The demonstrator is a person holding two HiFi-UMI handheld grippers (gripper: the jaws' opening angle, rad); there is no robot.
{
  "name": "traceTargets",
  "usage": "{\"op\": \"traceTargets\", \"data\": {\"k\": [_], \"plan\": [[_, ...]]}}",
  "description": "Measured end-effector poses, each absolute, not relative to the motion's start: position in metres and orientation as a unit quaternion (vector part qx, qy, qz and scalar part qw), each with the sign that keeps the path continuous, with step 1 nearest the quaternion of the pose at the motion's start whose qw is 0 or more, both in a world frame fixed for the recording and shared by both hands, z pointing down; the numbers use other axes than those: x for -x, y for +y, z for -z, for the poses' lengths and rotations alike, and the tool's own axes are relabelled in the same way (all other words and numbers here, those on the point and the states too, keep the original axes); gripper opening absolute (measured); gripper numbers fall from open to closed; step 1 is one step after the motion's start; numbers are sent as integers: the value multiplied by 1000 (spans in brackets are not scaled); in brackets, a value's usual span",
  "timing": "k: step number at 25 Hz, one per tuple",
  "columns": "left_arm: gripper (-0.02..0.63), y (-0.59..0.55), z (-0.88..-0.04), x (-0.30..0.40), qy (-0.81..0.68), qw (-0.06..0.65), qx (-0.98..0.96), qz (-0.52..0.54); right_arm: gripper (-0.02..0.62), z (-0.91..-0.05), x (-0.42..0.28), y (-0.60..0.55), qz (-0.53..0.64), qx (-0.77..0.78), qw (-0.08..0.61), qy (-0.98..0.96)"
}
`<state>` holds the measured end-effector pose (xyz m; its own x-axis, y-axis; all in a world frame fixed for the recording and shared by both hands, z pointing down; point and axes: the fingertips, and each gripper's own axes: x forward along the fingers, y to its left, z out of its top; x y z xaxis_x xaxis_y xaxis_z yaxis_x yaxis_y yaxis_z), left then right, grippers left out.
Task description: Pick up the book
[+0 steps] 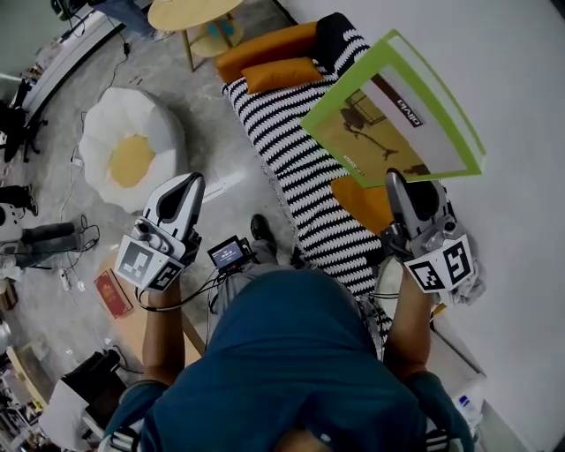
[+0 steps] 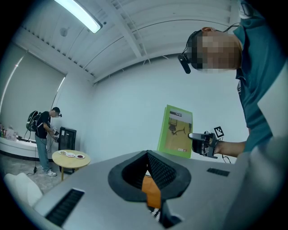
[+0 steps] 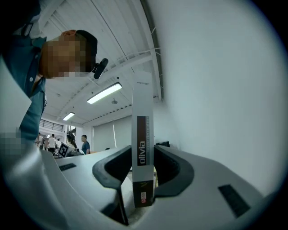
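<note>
The book [image 1: 393,110] has a green-edged cover with a tan picture and hangs in the air above the sofa. My right gripper [image 1: 397,181] is shut on its lower edge. In the right gripper view the white spine [image 3: 142,148] stands upright between the dark pads [image 3: 168,168] of the right gripper [image 3: 143,173]. The left gripper view shows the book [image 2: 175,131] upright with the right gripper [image 2: 198,137] clamped on its side. My left gripper [image 1: 190,190] is raised at the left, apart from the book. Its jaws look shut with nothing held, seen up close as the left gripper [image 2: 147,166].
A black-and-white striped sofa [image 1: 300,177] with orange cushions [image 1: 282,75] runs along the white wall. A white beanbag [image 1: 132,154], a round wooden table [image 1: 190,13] and a red book [image 1: 113,293] are on the floor side. Another person [image 2: 45,134] stands far back.
</note>
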<state>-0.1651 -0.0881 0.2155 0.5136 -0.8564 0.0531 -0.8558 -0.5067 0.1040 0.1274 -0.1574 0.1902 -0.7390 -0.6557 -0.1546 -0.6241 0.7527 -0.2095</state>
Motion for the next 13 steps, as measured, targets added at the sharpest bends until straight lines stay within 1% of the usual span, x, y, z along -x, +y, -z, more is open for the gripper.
{"op": "traceTargets", "data": {"k": [5, 13], "plan": [[3, -90, -213, 165, -493, 56, -868, 5, 153, -182, -132, -153, 17, 373, 71, 925], [3, -82, -206, 167, -495, 53, -867, 9, 152, -162, -139, -142, -34, 393, 43, 918]]}}
